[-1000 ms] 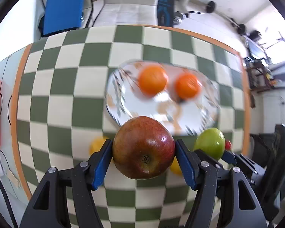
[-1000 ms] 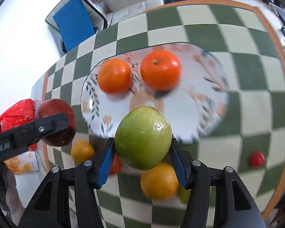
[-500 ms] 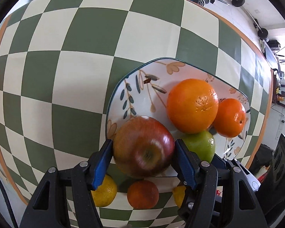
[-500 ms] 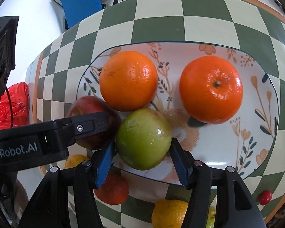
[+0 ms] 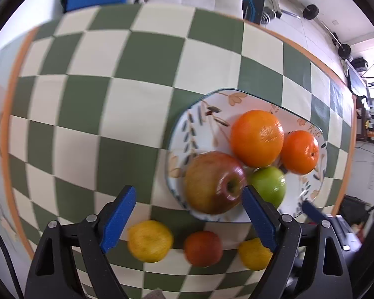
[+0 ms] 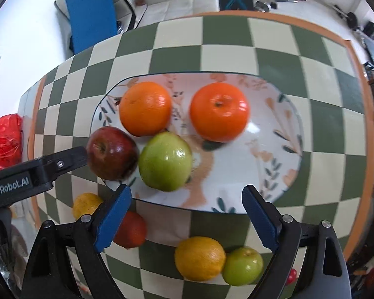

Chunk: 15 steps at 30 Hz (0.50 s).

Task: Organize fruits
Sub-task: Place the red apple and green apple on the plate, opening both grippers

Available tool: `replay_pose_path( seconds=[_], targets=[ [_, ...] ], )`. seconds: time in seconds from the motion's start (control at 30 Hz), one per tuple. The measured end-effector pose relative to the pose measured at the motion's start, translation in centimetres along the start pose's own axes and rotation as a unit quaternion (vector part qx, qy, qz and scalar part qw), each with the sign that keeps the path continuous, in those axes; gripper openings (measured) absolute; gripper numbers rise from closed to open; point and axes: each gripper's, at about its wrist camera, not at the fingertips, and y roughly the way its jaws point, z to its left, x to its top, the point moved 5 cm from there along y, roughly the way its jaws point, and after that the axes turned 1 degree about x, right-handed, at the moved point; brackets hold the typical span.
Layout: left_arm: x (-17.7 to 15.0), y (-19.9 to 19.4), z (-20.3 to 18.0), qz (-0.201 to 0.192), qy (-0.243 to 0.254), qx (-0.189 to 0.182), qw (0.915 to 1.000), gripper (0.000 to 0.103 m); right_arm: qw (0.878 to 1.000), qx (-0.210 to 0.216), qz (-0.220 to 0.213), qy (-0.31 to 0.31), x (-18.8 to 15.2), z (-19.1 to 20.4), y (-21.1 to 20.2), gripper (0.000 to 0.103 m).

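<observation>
Both grippers released, jaws spread wide, nothing held. Left gripper [image 5: 188,214] sits near the plate's [image 6: 274,189] edge; right gripper [image 6: 187,214] just in front of it. Red apple [image 6: 112,153] and green apple [image 6: 165,161] rest on the plate, touching, beside two oranges [image 6: 145,108]. Lemons [image 6: 200,258], a small green apple [image 6: 243,265] and a reddish fruit [image 6: 132,229] lie on the checkered cloth [image 6: 227,47].
</observation>
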Motion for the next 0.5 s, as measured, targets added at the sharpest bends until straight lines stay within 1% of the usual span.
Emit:
replay_pose_path(
  seconds=[0.13,0.17,0.27,0.43,0.5],
  targets=[
    [-2.0,-1.8,0.4,-0.039,0.014,0.028,0.9987,0.087,0.999,-0.026,-0.029,0.011,-1.4,-1.3,-2.4,0.094],
    [-2.7,-2.4,0.4,-0.051,0.021,0.038,0.9978,0.087,0.999,-0.031,-0.036,0.013,-1.8,-1.5,-3.1,0.094],
    [-4.4,-4.0,0.4,-0.078,0.033,0.053,0.995,0.087,0.997,-0.044,-0.056,0.016,-3.1,-1.7,-5.0,0.094],
    [-7.0,-6.9,0.0,-0.112,0.044,0.047,0.9917,0.087,0.995,-0.056,-0.087,0.014,-5.5,-1.7,-8.7,0.094],
    [-8.2,-8.4,-0.2,-0.136,0.052,0.051,0.988,0.087,0.993,-0.054,-0.1,0.016,-6.5,-1.6,-10.3,0.094]
  ],
)
